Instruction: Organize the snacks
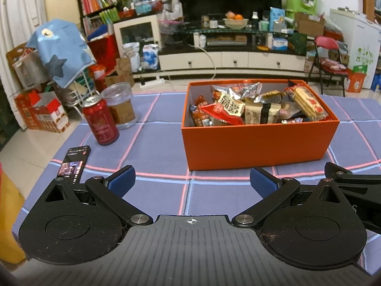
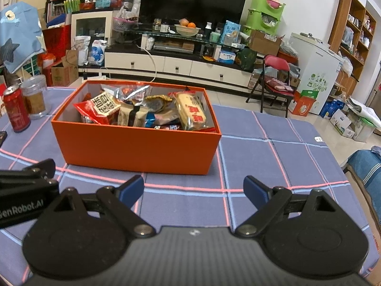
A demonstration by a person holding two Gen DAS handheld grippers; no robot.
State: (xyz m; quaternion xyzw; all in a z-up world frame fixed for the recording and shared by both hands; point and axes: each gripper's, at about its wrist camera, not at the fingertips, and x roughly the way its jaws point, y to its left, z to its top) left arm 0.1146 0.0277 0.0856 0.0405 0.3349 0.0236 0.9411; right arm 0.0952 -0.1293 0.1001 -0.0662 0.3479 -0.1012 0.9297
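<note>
Both wrist cameras sit low over the table's near edge, facing the TV wall, sharing the box (image 1: 257, 143) (image 2: 135, 152) close ahead, the left view nearer the can (image 1: 101, 121), the right view rightward.

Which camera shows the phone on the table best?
The left wrist view. There the phone lies whole on the tablecloth, screen lit, near the red can and just past the open left gripper. The right wrist view catches only a dark sliver of it at the left edge.
</note>
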